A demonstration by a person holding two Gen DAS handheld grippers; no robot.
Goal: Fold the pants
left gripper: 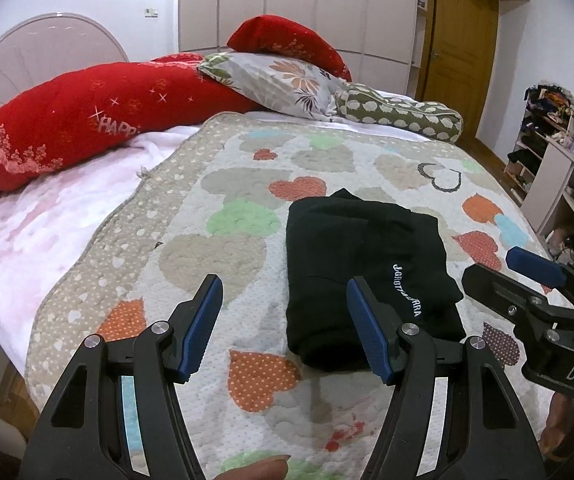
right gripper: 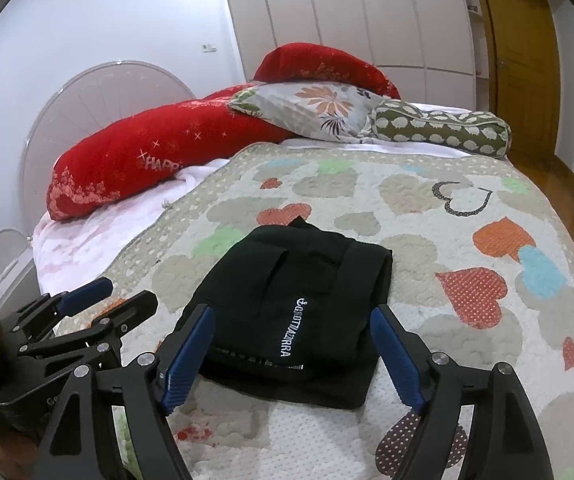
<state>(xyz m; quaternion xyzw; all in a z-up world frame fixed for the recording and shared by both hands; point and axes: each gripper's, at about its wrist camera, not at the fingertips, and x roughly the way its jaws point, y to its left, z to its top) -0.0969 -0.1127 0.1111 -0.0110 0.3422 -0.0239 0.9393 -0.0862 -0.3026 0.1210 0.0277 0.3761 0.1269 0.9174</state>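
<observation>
The black pants (right gripper: 291, 312) lie folded in a compact bundle on my heart-patterned quilt (right gripper: 427, 208). My left gripper (left gripper: 285, 328) and right gripper (right gripper: 293, 360) both hang spread wide, holding nothing, just near the bundle's near edge.

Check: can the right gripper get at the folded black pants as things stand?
Probably yes. The right gripper is open with the pants straight ahead on the quilt, nothing lying between. The left gripper sits off to the side, clear of that path.
</observation>
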